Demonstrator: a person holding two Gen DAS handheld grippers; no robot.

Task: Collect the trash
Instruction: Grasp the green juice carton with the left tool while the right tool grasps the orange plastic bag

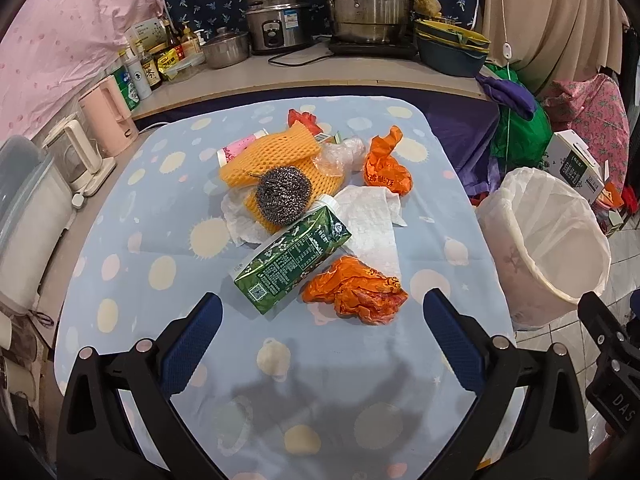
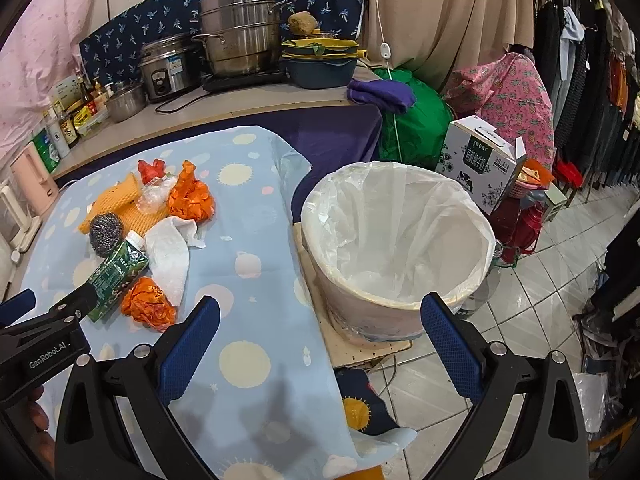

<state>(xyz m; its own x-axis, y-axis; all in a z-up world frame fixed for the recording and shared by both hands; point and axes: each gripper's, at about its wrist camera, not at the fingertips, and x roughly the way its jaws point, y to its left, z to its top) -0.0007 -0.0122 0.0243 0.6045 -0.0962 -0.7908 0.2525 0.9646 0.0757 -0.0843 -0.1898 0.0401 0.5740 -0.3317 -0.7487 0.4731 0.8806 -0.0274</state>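
A heap of trash lies on the blue dotted tablecloth (image 1: pixel 132 240): a green carton (image 1: pixel 290 258), a near orange bag (image 1: pixel 354 290), a far orange bag (image 1: pixel 386 168), white paper towel (image 1: pixel 370 220), a steel scourer (image 1: pixel 283 195) on orange foam net (image 1: pixel 276 152), clear plastic (image 1: pixel 340 152). My left gripper (image 1: pixel 322 332) is open and empty, just short of the carton and near bag. My right gripper (image 2: pixel 320 334) is open and empty, in front of the white lined bin (image 2: pixel 396 248). The carton (image 2: pixel 116 276) and near bag (image 2: pixel 148 308) lie to its left.
The bin (image 1: pixel 548 240) stands on the floor right of the table. A counter behind holds steel pots (image 1: pixel 364 4), a rice cooker (image 1: pixel 276 20), bottles (image 1: pixel 144 72) and stacked bowls (image 1: pixel 452 48). A pink kettle (image 1: pixel 106 120) stands at the left. A boxed carton (image 2: pixel 480 160) and clothes racks are on the right.
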